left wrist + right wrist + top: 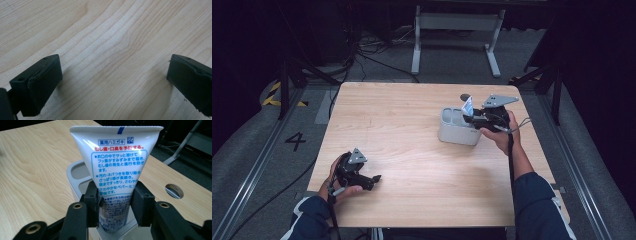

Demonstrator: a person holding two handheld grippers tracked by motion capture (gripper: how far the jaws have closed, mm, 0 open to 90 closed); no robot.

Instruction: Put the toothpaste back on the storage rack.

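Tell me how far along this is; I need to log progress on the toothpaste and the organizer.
Done: the right claw has the toothpaste tube clamped, upright over the grey organizer. In hand: lowering it into a compartment, its lower end hidden. Left: release, apparently. The left claw is open over bare table.

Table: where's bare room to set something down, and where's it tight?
The table is bare across its far-left half and the middle, between the left gripper and the grey holder. The near edge between the forearms is free too. It is crowded at the right, where the right gripper clamps the tube over the holder.
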